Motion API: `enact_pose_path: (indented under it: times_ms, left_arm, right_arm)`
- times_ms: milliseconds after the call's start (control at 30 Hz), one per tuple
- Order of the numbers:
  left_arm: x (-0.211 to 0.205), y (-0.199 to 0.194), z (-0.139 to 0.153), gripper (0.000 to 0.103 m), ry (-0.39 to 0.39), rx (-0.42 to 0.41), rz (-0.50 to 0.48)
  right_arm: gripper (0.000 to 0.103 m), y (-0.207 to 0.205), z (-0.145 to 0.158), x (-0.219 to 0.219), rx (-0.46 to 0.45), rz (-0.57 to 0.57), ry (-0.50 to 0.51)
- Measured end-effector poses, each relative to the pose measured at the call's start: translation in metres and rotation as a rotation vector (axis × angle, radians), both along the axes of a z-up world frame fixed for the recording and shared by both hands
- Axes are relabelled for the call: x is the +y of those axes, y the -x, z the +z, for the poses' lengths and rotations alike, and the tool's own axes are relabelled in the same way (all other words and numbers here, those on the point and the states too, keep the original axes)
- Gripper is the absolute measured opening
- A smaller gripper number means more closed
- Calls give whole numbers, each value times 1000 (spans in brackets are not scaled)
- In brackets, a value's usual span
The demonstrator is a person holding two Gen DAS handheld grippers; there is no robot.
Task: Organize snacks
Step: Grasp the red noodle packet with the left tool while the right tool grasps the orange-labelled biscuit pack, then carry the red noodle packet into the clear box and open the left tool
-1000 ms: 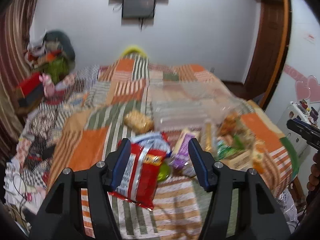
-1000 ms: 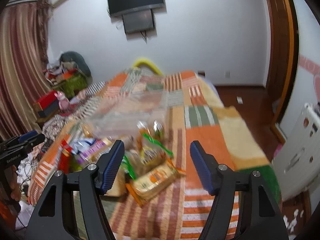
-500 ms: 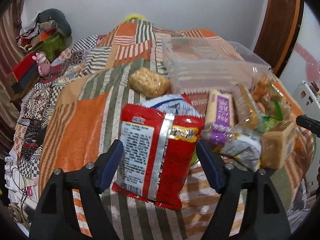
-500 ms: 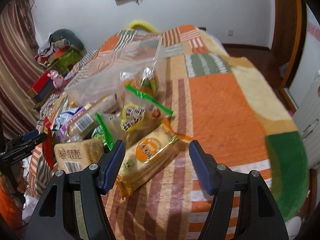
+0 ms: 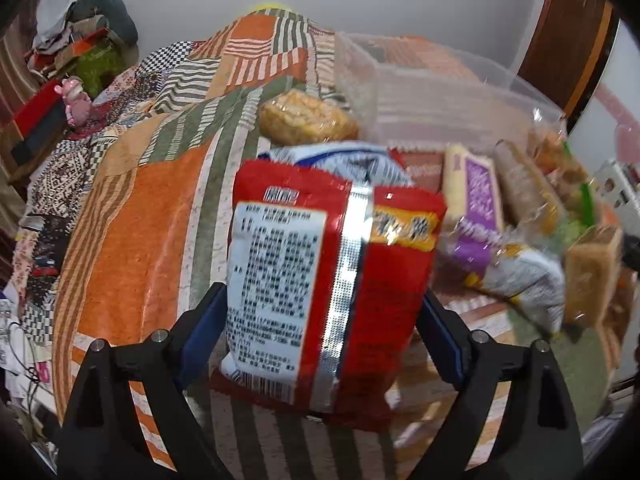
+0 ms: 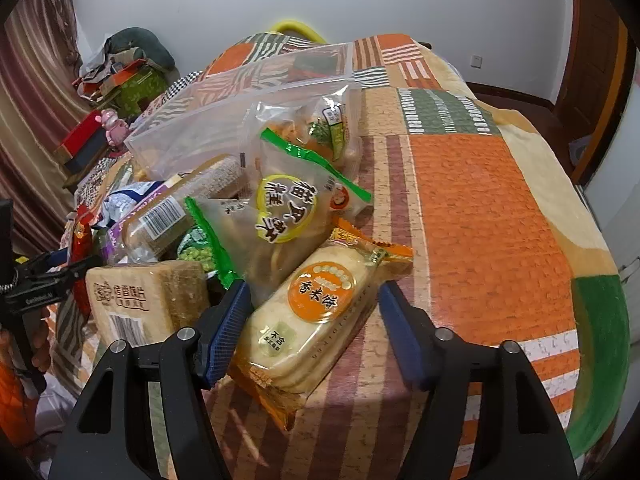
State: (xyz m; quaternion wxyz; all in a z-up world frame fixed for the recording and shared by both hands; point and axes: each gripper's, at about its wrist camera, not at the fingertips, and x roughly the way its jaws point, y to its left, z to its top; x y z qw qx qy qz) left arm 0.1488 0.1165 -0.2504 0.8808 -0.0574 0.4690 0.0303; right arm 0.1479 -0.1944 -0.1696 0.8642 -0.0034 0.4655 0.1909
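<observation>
A pile of snack packs lies on a patchwork bed cover (image 5: 132,248). My left gripper (image 5: 320,320) is open, its fingers either side of a red snack bag (image 5: 332,280) that lies label up. My right gripper (image 6: 314,328) is open, its fingers either side of an orange rice-cracker pack (image 6: 316,316). A clear plastic bin (image 5: 432,96) stands behind the pile; it also shows in the right wrist view (image 6: 240,96). The left gripper appears at the left edge of the right wrist view (image 6: 48,276).
Around the two packs lie a purple wafer pack (image 5: 476,196), a brown cake block (image 6: 148,296), a green-pea bag (image 6: 200,248), a yellow-labelled clear bag (image 6: 284,212) and a cracker pack (image 5: 308,116). Clutter sits left of the bed (image 5: 76,64). A white appliance stands at right (image 6: 624,208).
Both grippers have come down and forward to the snack pile. The left now straddles the red bag, the right straddles the orange cracker pack. Both stay open.
</observation>
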Motion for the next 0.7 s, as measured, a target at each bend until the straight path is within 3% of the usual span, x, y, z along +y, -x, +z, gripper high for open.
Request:
enact_pose_path:
  times_ms: [167,500,700]
  left_arm:
    - [-6,2,0,76,-10,1,-21]
    - [-11,17,34,74,-34,-86,2]
    - [-19,23,64,74,-27,-153,-2]
  right_arm:
    - [53,1,1,1,-14,9,23]
    - [35,7,8,-12,-51,-24,41]
    - [33,12,15,-20,-69,-46,41]
